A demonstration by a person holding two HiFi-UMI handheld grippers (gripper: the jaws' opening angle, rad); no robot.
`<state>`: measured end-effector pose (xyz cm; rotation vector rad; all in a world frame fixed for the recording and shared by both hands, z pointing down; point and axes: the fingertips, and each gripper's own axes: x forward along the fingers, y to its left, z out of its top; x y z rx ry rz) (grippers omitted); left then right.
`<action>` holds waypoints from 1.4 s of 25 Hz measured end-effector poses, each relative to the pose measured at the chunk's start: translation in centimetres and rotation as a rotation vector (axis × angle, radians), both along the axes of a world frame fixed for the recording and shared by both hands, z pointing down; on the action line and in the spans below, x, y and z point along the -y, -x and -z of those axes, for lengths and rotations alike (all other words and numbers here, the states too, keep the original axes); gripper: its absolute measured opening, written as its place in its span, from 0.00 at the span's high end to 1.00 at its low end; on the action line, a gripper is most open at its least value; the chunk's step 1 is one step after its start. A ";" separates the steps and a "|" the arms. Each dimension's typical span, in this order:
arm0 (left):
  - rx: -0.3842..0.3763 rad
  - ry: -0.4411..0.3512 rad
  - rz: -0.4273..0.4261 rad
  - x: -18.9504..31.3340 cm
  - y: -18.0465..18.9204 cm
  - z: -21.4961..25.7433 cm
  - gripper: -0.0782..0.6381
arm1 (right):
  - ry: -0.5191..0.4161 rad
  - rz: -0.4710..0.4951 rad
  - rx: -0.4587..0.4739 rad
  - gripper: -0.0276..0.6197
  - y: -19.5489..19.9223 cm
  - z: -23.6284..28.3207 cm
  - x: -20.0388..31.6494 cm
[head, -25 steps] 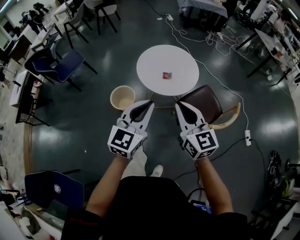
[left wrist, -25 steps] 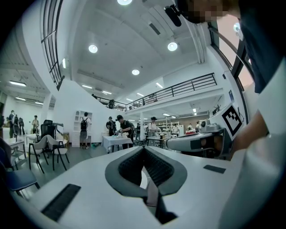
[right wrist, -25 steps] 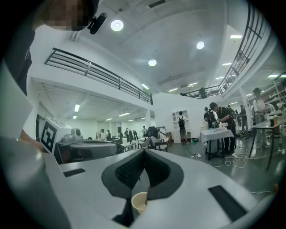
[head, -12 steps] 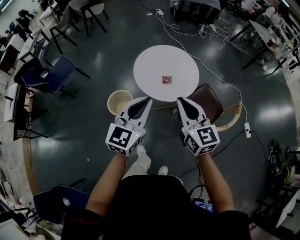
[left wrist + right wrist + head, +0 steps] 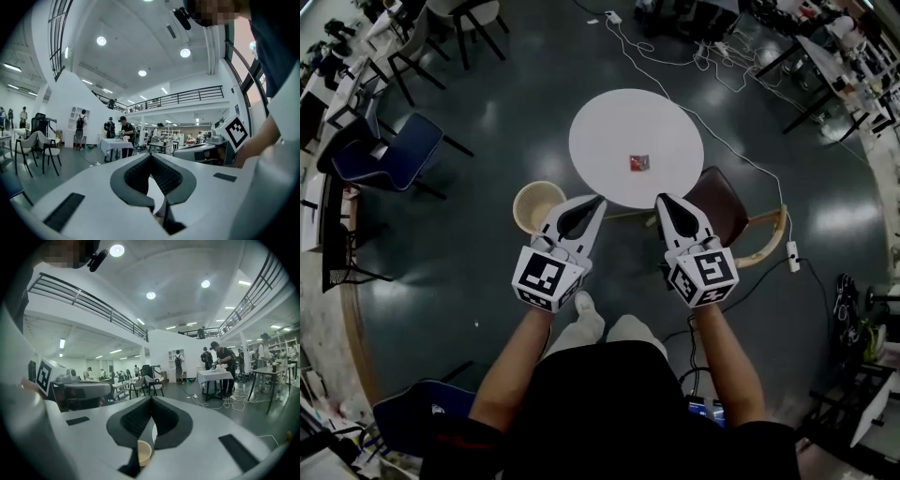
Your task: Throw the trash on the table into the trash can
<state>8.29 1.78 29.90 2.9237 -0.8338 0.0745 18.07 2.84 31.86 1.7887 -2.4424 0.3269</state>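
So, K asks: where does the trash sit?

M: One small red crumpled wrapper (image 5: 638, 162) lies alone on the round white table (image 5: 609, 122), a little to the near-right of its middle. The round beige open-topped trash can (image 5: 534, 204) stands on the dark floor just beside the table's near-left edge.

K: Grippers?

M: The left gripper (image 5: 599, 201) and right gripper (image 5: 660, 198) are held side by side in front of the person, pointing toward the table. Both have their jaws closed tip to tip with nothing between the pads. My reading is that they are carried closed because there is nothing to grasp yet. Both are well short of the wrapper. The right one lines up nearer to it and the left sits over the can, so a right-hand pick looks likely.

K: What does each view add?

M: Only the head view gives the layout of wrapper, table and can. It also shows a brown-seated chair (image 5: 719, 202) tucked at the table's near-right, under the right gripper's line, which could get in the way. The gripper views look almost level across the hall and show distant people and tables, but neither shows the wrapper. They do confirm that the tips meet. The right gripper view shows a beige rim, probably the can, below its closed tips. The left gripper view shows only a pale sliver there, and I cannot tell what it is.
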 end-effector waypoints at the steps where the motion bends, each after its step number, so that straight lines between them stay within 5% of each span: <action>1: 0.000 0.005 -0.002 0.4 0.3 -0.1 0.87 | 0.008 -0.004 -0.004 0.93 0.1 -0.3 0.4; 14: 0.038 0.051 -0.005 4.8 -1.9 -2.4 0.87 | 0.109 -0.045 -0.003 0.93 -3.9 -5.4 5.7; 35: 0.185 0.202 0.111 12.5 -5.5 -11.3 0.87 | 0.493 -0.059 0.032 0.89 -12.2 -25.5 17.6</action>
